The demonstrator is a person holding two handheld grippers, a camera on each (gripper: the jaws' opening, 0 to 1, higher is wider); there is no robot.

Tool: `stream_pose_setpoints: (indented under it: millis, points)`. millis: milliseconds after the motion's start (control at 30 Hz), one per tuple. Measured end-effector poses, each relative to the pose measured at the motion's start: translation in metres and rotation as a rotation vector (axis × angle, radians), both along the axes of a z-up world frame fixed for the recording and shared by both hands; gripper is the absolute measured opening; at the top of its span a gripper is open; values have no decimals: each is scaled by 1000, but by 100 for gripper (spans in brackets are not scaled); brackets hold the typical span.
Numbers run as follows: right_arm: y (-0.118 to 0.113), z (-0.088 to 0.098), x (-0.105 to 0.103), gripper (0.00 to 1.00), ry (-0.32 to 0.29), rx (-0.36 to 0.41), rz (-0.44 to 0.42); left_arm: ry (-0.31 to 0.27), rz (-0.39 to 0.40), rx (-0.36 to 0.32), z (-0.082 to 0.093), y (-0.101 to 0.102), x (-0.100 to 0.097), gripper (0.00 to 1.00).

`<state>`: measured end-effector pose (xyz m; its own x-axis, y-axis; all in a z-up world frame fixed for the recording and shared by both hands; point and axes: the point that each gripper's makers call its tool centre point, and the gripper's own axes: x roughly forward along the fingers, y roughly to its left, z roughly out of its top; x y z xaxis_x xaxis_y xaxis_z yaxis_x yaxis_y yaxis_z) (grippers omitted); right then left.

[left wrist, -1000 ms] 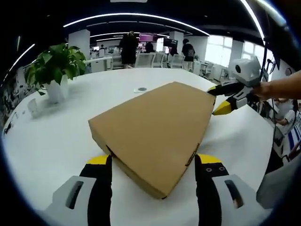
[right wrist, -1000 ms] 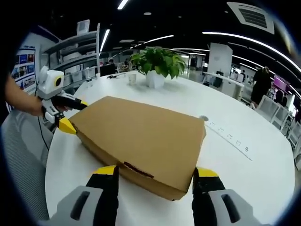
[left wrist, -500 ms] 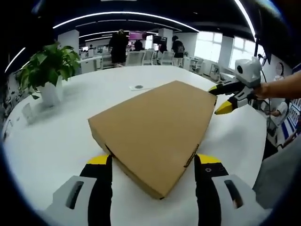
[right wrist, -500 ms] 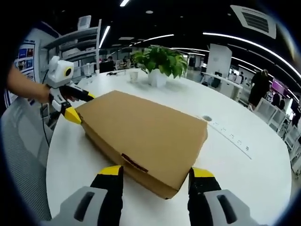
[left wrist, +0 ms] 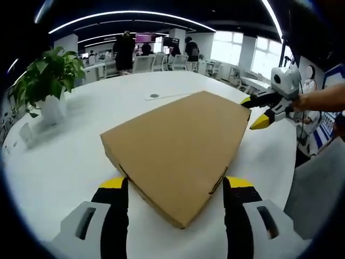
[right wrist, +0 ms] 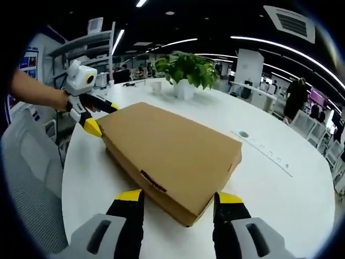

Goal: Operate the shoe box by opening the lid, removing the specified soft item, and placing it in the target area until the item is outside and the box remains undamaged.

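A flat brown cardboard shoe box (left wrist: 178,145) lies on the white table (left wrist: 70,156) with its lid down. Its near corner sits between the jaws of my left gripper (left wrist: 176,183), which are set wide and press against both sides of that corner. At the far right corner my right gripper (left wrist: 257,110), held by a hand, straddles the box edge. In the right gripper view the same box (right wrist: 172,154) has its near corner clamped between the jaws of my right gripper (right wrist: 179,194), and my left gripper (right wrist: 97,116) grips the far left corner. The soft item is hidden.
A potted plant (left wrist: 48,75) stands at the back left of the round table, with a small cup (left wrist: 25,136) beside it. A round cable port (right wrist: 243,134) and a slot strip (right wrist: 272,156) lie in the tabletop. A grey chair (right wrist: 27,178) stands close. People stand far behind.
The box has turned on the table together with both grippers, so the room has slid past behind it. My right gripper's jaws have drawn slightly closer around their corner.
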<state>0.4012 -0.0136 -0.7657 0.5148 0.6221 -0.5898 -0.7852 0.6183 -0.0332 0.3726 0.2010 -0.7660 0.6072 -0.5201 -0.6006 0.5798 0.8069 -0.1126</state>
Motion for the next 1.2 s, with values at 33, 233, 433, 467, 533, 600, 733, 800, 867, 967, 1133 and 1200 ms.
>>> stream_pose_setpoints:
  millis: [33,233,433,467,533,600,733,800,867,967,1133,1200]
  points:
    - [1,0,-2,48,-1,2,-2,0,-4,0,0,1,-1,73]
    - [10,1,-14,46,0,26,-42,4,-40,4,1,10,-6,73]
    - [22,3,-25,42,6,38,-67,22,-77,18,1,24,-11,73]
    - [24,2,-28,41,-2,29,-59,25,-85,20,1,28,-13,73]
    - [28,2,-32,40,2,36,-60,29,-96,24,1,32,-15,73]
    - [32,2,-38,40,2,37,-58,31,-104,25,1,35,-17,73]
    - [39,3,-44,43,11,61,-76,28,-119,27,1,41,-21,73]
    - [44,3,-50,44,8,68,-81,28,-127,30,1,44,-23,73]
    - [46,4,-52,43,6,72,-86,29,-134,31,1,47,-25,73]
    - [50,5,-57,43,8,79,-92,31,-147,32,1,52,-27,73]
    - [57,5,-69,42,15,78,-88,38,-179,41,0,59,-31,73]
    - [60,5,-73,42,20,83,-91,40,-189,42,0,61,-32,73]
